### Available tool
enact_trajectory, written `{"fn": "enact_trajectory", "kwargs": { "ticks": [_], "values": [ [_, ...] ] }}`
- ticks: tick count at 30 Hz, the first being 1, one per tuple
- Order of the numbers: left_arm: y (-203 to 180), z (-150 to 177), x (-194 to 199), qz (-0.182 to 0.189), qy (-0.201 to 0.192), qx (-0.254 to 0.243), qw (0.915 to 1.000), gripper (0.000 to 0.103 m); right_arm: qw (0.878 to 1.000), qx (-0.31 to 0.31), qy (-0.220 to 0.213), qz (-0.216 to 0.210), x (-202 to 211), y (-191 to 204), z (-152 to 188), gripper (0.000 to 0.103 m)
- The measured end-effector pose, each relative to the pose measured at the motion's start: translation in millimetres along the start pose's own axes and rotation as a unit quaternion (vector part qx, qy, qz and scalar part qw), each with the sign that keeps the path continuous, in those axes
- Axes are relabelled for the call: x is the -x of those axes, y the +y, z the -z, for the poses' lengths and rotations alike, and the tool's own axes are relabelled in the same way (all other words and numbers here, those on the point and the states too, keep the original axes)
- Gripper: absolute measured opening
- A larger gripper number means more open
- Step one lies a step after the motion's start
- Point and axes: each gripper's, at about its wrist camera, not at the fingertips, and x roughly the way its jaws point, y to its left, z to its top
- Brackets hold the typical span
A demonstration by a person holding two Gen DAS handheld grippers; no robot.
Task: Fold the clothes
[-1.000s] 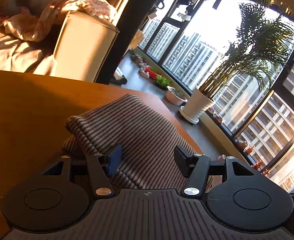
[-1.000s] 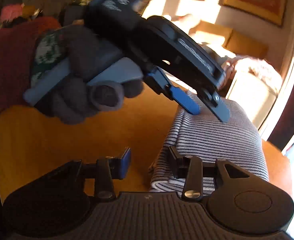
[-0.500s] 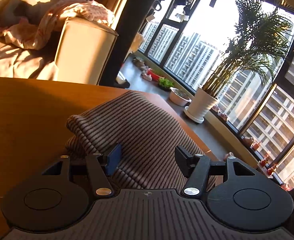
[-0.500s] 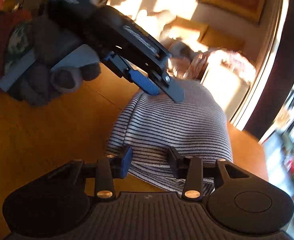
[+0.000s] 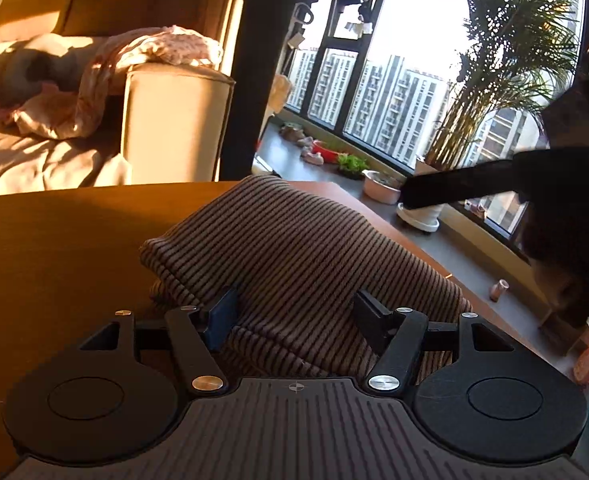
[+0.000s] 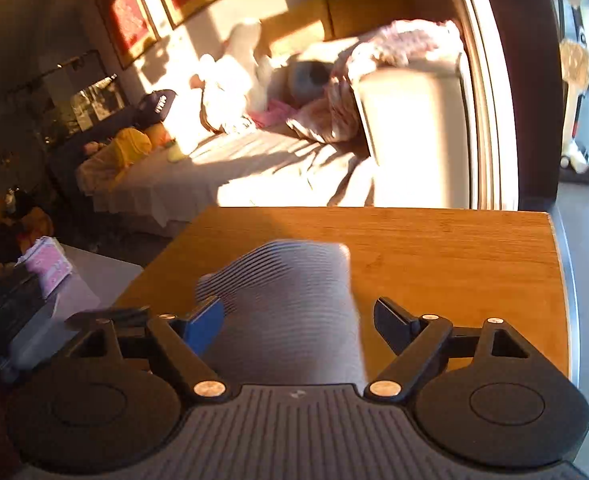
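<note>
Folded striped garment (image 5: 294, 256) lies bunched near the wooden table's (image 5: 54, 248) edge

The left claw (image 5: 294, 316) hangs low over the wooden table (image 5: 54, 248) with its jaws spread wide, a folded striped garment (image 5: 294, 248) lying between and beyond the tips. To the right, a dark shape, too shadowed to make out, reaches in from the edge. Far left stands a sofa (image 5: 170, 120) draped with a rumpled blanket (image 5: 134, 56). Far right, a potted palm (image 5: 506, 60) stands by the tall windows.
</note>
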Motion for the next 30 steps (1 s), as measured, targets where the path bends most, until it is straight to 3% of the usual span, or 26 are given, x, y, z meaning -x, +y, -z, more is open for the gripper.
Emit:
{"fn": "enact_trajectory", "kwargs": {
  "ticks": [3,5,6,9,11,15,17,19,21,25,30],
  "values": [
    [-1.6,0.9,0.4,-0.002,0.002,-0.011,0.9999,0.07,0.997,-0.058,0.044,-0.035,-72.7,-33.4,-17.4,0.083],
    [2.0,0.5,0.4,0.002,0.005,-0.005,1.0,0.07,0.992,-0.083,0.07,-0.059,-101.6,-41.6,-10.3,0.08],
    [3.7,0.5,0.0,0.004,0.007,-0.002,1.0,0.071,0.99,-0.092,0.08,-0.07,-114.4,-45.4,-7.9,0.068],
    [7.2,2.9,-2.9,0.013,0.014,0.013,0.9997,0.074,0.994,-0.049,0.029,-0.091,-99.8,-28.7,-15.9,0.052],
    [9.5,4.5,-4.8,0.018,0.019,0.023,0.9994,0.082,0.993,0.001,-0.013,-0.121,-84.8,-10.0,-28.4,0.051],
    [14.1,7.6,-8.8,0.03,0.028,0.043,0.9982,0.083,0.997,0.064,-0.009,-0.045,-74.9,7.4,-34.2,0.05],
    [16.5,9.2,-10.7,0.035,0.033,0.053,0.9974,0.083,0.993,0.106,0.009,0.055,-87.4,4.7,-28.5,0.049],
    [18.8,10.8,-12.7,0.041,0.038,0.063,0.9965,0.084,0.986,0.13,0.016,0.103,-95.5,2.6,-16.9,0.049],
    [21.1,11.9,-14.2,0.046,0.042,0.072,0.9954,0.085,0.984,0.137,0.005,0.117,-94.1,8.3,-13.5,0.049],
    [25.8,9.3,-11.9,0.05,0.044,0.09,0.9937,0.085,0.968,0.196,-0.011,0.159,-94.6,30.7,-6.4,0.051],
    [25.6,2.1,-0.2,0.04,0.045,0.111,0.992,0.082,0.972,0.178,-0.023,0.154,-88.3,24.9,-6.1,0.055]
  ]
}}
